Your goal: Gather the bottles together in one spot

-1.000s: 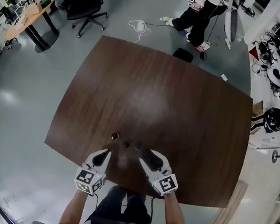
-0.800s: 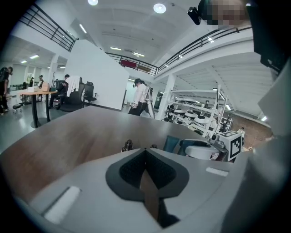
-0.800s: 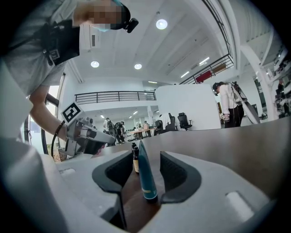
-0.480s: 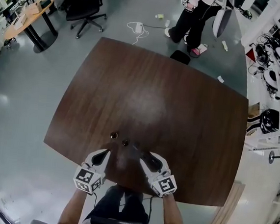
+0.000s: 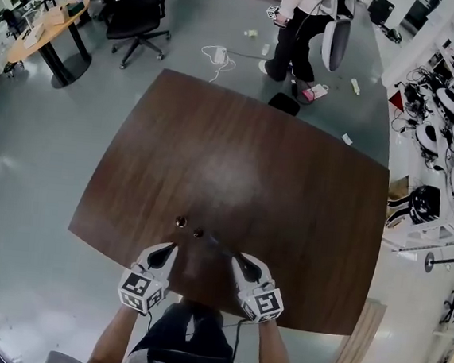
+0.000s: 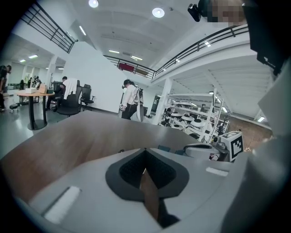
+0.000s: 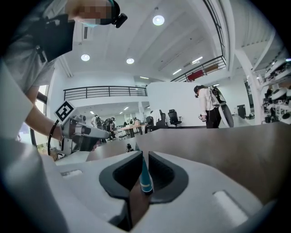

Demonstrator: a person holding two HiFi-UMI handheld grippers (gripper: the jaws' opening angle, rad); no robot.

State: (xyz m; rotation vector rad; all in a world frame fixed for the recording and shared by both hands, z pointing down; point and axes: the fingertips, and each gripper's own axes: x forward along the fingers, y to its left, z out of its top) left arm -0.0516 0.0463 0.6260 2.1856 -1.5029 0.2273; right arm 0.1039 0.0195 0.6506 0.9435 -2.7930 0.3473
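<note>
From the head view, a bottle (image 5: 181,222) and a second bottle (image 5: 198,233) stood just beside each other near the table's (image 5: 291,175) near edge. A third bottle (image 5: 218,244) lay between them and the right gripper (image 5: 239,259).

In the left gripper view, the left gripper (image 6: 145,152) had its jaws together, empty.

In the right gripper view, the right gripper's jaws had just been closing and pinched the teal third bottle.
</note>
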